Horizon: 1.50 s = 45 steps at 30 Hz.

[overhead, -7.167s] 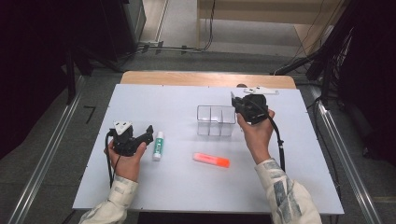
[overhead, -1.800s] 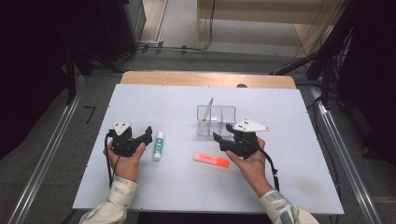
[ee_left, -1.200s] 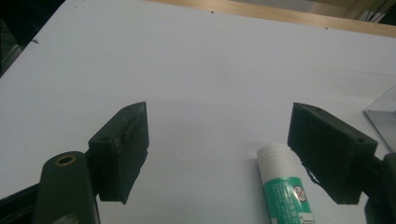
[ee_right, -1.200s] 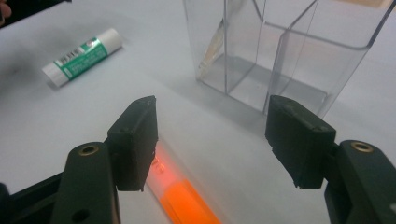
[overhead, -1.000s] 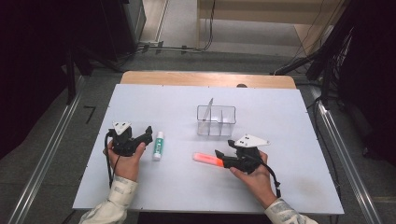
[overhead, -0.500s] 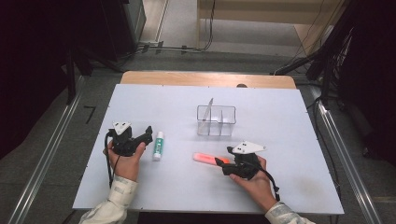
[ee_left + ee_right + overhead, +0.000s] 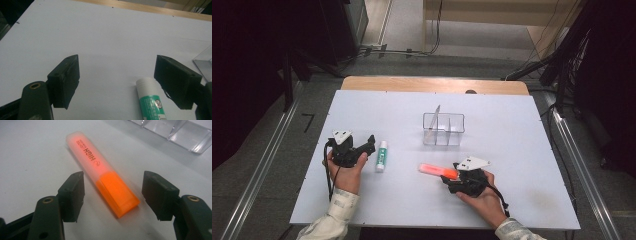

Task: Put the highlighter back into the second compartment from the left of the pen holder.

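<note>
An orange highlighter (image 7: 438, 170) (image 7: 103, 177) lies flat on the white table (image 7: 512, 135), front centre. My right gripper (image 7: 451, 182) (image 7: 113, 196) is open, low over the table, with its jaws either side of the highlighter's orange end and not touching it. A white and green glue stick (image 7: 381, 155) (image 7: 150, 100) lies at the left. My left gripper (image 7: 368, 145) (image 7: 125, 85) is open just left of the stick, whose cap sits beside the right-hand jaw.
A clear plastic organiser (image 7: 443, 129) with upright dividers stands at the table's middle, beyond the highlighter; its corner shows in the right gripper view (image 7: 175, 131). A wooden edge (image 7: 434, 85) runs along the far side.
My right gripper has come down from the organiser toward the front of the table and closed in on the highlighter's end. The left gripper and glue stick have stayed put.
</note>
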Motion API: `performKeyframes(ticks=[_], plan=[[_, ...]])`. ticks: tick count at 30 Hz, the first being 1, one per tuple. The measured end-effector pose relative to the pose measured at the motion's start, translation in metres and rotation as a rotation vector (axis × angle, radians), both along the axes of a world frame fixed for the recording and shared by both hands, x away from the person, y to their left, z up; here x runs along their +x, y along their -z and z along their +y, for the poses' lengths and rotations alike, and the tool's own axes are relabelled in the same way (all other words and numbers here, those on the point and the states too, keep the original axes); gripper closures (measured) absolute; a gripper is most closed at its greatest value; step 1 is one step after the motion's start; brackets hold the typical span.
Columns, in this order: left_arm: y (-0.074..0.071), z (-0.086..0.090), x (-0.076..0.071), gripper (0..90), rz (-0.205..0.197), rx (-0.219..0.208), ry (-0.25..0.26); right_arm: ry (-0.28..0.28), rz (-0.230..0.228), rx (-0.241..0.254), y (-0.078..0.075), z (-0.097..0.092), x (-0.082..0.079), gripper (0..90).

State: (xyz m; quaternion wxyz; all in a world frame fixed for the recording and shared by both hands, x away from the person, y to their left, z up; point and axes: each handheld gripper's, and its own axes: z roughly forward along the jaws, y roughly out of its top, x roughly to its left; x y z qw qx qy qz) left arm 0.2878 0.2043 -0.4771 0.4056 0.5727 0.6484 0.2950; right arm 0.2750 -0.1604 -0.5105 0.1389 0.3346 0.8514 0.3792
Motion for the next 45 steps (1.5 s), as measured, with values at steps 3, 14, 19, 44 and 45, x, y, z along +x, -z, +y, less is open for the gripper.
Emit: performKeyframes(ticks=[3,14,19,44,45], plan=[[0.0,0.0,0.0,20.7,-0.001,-0.001,0.0,-0.011,-0.002,-0.013,0.001,0.001,-0.001,34.7],[0.0,0.0,0.0,20.7,0.002,0.005,0.005,-0.019,-0.029,-0.046,0.002,0.003,-0.003,49.9],[0.0,0.0,0.0,20.7,0.002,0.005,0.004,-0.048,-0.039,-0.05,0.002,0.004,-0.005,60.0],[-0.001,0.0,0.0,20.7,-0.003,0.0,0.0,-0.006,-0.063,0.027,-0.03,-0.015,-0.011,64.9],[-0.001,0.0,0.0,20.7,-0.004,0.0,0.0,-0.001,-0.065,0.033,-0.033,-0.017,-0.012,64.9]])
